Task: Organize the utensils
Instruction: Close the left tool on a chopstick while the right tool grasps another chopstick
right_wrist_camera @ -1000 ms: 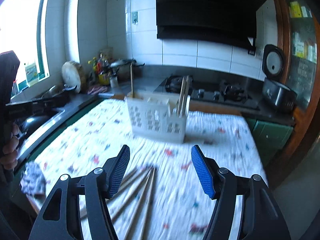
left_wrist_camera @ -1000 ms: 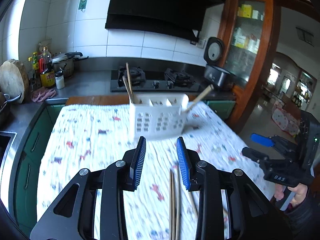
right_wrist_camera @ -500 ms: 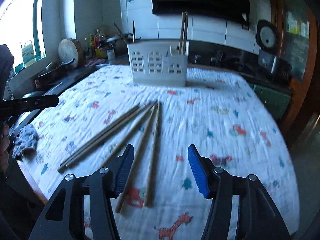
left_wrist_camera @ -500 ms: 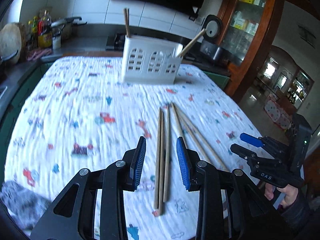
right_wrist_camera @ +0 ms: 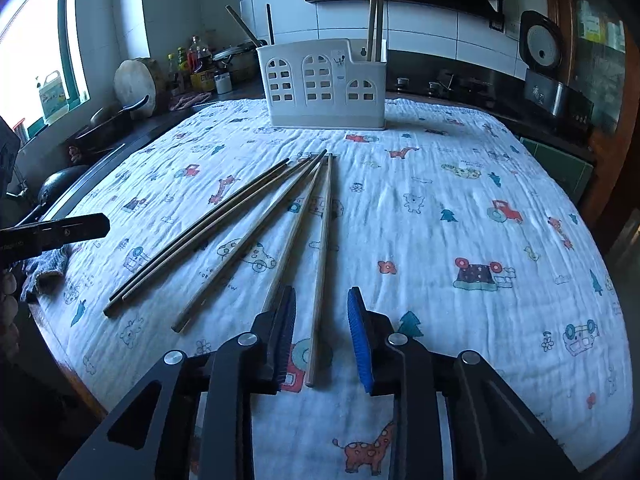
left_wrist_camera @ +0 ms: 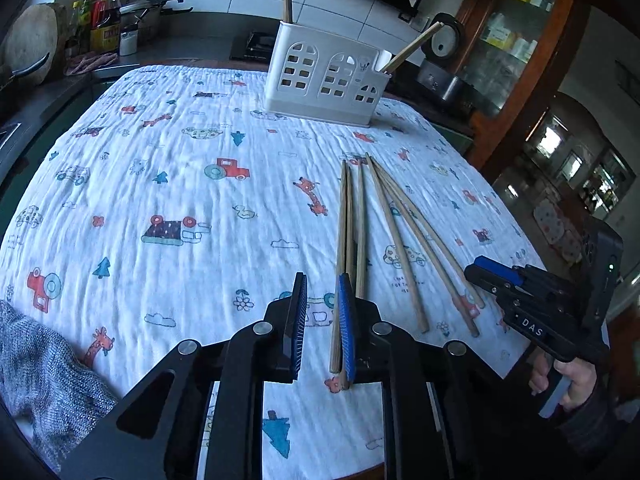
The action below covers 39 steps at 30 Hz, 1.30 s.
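Six wooden chopsticks lie fanned on the printed cloth before the white utensil caddy; left gripper and right gripper both spread, empty.

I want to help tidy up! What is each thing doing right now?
left hand-held gripper: open, low over the table.
right hand-held gripper: open, straddling one chopstick.
loose chopsticks: lying flat, fanned out.
white caddy: upright, some chopsticks inside.
tablecloth: spread out, wrinkly.
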Available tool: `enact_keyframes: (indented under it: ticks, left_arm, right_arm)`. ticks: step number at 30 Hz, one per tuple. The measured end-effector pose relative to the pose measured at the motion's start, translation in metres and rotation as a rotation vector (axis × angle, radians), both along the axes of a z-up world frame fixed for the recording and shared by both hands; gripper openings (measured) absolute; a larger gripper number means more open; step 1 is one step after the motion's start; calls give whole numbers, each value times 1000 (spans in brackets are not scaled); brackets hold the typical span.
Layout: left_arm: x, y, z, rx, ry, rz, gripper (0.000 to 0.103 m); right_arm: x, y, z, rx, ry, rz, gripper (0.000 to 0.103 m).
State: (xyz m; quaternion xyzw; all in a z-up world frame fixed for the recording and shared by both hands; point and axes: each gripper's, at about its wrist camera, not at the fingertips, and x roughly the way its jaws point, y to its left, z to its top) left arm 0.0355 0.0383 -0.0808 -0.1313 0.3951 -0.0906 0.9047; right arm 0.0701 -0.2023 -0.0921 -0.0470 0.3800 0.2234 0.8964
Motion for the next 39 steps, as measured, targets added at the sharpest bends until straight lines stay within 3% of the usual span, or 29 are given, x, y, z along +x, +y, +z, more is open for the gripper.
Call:
enact_keyframes:
  ticks: [13,20,39]
  left_arm:
    - [7,-18,-9,20,25,-56,9]
    - [21,-33,-18,91,49,-79,9]
    - [31,-37,-32,140,102,-86,9]
  right_arm:
    - [6,7,-10,-14,38,-11,8]
    - [6,5,-10,-28,34,-15,7]
    - [3,6,-11,-41,25,-12,7]
